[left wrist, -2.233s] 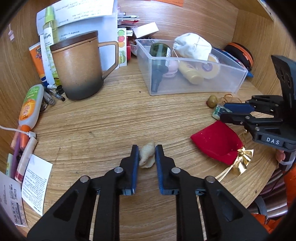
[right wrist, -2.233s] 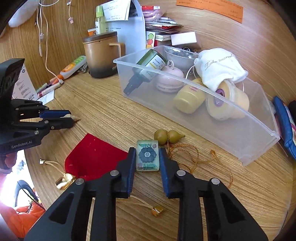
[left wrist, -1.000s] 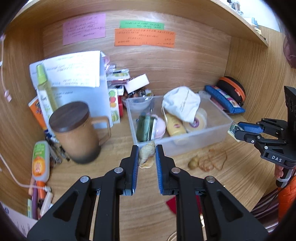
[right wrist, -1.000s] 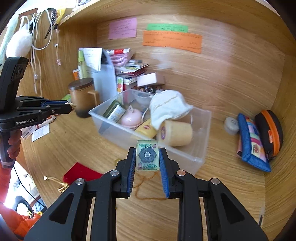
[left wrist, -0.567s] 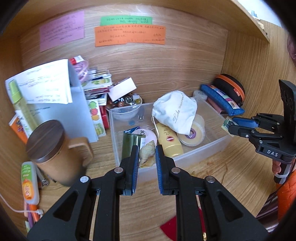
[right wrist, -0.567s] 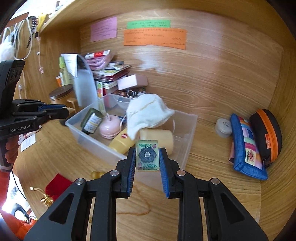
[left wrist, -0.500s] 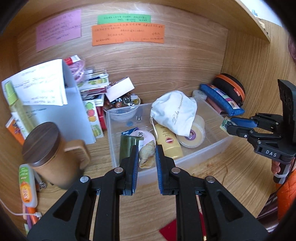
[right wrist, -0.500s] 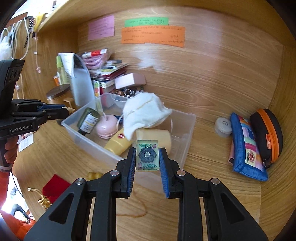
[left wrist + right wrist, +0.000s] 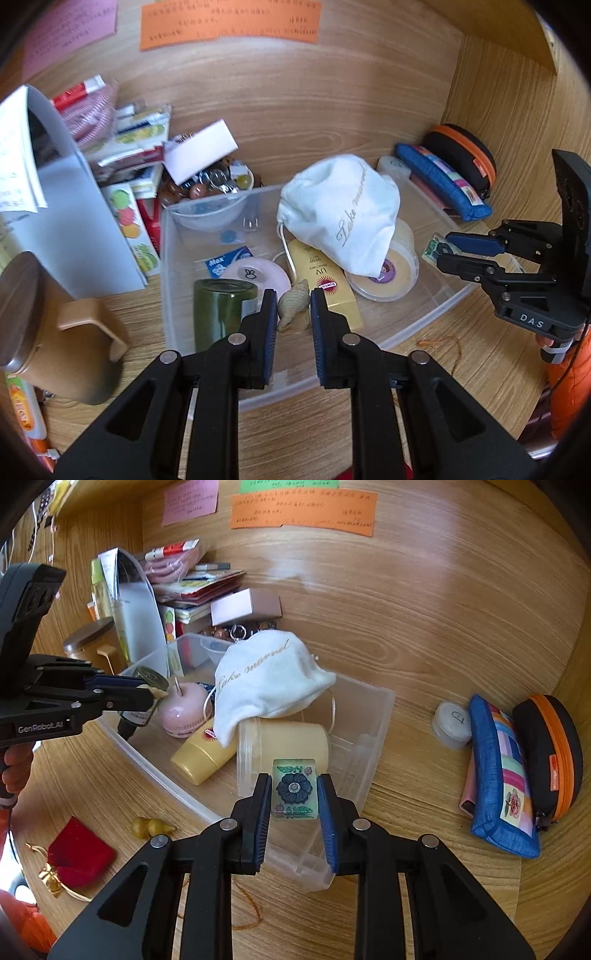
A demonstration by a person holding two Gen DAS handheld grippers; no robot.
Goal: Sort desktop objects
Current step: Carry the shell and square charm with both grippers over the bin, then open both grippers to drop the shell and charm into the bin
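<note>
Comparing with the frames two seconds back, I note the largest change first: both grippers have left the desk surface and now hang over the clear plastic bin, where earlier they were down at the wood beside the red pouch. The bin fills the view ahead of both sets of fingers; its near wall lies just below and in front of my left gripper, and its right end sits directly under my right gripper.

Next, the payloads. Left gripper: jaws nearly closed, pinching the small tan shell at mid-body; the shell's tip points forward over the gap between the green bottle to its left and the yellow UV tube to its right. Right gripper: jaws narrowed onto the green floral tile, flower face towards the camera, just in front of the cream jar lying on its side.

Neither item is released yet. My judgement: transport is essentially finished for both, and what remains is the drop into the bin. The bin is crowded; the white drawstring bag covers much of the middle, so I would pick bare floor. The gourd charm and the pouch still lie outside, below-left of the right gripper.
</note>
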